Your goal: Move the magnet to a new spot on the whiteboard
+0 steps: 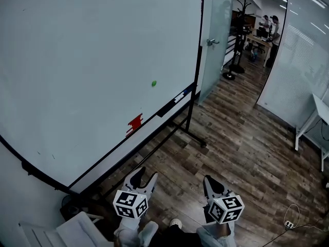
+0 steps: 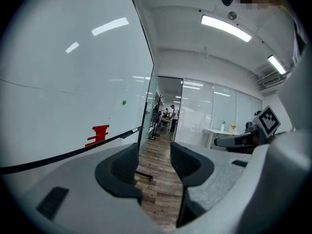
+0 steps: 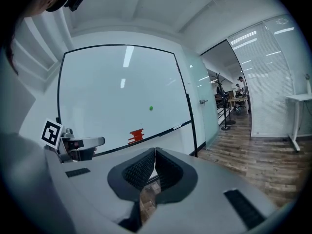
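A small green magnet point(image 1: 153, 83) sticks to the large whiteboard point(image 1: 87, 60) near its lower right; it also shows as a green magnet point(image 2: 124, 102) in the left gripper view and as a green magnet point(image 3: 151, 108) in the right gripper view. My left gripper point(image 1: 145, 179) is held low, well below the board, its jaws open and empty. My right gripper point(image 1: 209, 183) is beside it, jaws shut with nothing between them. Both are far from the magnet.
A red eraser point(image 1: 134, 123) rests at the board's bottom edge, with markers point(image 1: 178, 97) on the tray. The board's stand foot point(image 1: 194, 138) sits on the wood floor. A glass door point(image 1: 215, 40) is right of the board. People work at desks point(image 1: 259, 39) far off. A white table point(image 1: 312, 118) stands right.
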`<state>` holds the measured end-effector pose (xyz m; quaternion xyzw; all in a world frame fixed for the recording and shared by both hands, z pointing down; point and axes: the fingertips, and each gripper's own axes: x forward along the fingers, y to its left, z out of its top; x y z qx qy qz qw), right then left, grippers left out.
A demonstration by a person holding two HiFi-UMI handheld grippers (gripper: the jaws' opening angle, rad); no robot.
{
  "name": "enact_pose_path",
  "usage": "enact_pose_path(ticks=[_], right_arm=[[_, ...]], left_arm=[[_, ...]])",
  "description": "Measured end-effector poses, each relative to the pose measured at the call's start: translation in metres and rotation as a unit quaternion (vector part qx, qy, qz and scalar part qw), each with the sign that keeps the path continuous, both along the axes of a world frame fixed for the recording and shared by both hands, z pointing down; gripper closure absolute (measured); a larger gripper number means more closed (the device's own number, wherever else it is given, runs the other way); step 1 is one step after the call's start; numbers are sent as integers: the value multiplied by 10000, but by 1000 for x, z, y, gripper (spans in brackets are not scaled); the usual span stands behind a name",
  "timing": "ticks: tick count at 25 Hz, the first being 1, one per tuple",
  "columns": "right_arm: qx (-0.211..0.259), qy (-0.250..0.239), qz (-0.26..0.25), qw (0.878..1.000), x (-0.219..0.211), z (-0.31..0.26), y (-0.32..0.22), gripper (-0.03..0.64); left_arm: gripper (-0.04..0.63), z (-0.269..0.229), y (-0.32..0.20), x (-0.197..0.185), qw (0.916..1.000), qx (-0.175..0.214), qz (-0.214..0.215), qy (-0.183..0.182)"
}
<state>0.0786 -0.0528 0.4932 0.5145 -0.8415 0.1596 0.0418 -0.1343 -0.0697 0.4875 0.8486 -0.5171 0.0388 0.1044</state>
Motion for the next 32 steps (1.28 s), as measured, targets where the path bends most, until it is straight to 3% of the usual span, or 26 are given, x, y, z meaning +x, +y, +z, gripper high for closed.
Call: enact_pose_path(ticks=[7, 16, 21, 32], right_arm=[[-15, -8, -155, 9999, 17, 11, -38, 589], [-174, -117, -217, 9995, 28, 23, -42, 589], [-140, -229, -78, 9996, 42, 19, -50, 589], [-264, -302, 6, 9992, 62, 33, -107, 589]], left_arm=[[394, 13, -34, 23, 10000, -21, -96, 7], [394, 22, -39, 32, 9995, -171, -245, -68], [394, 19, -51, 44, 9995, -198, -117, -201], [394, 23, -126, 73, 9996, -192, 39, -205]])
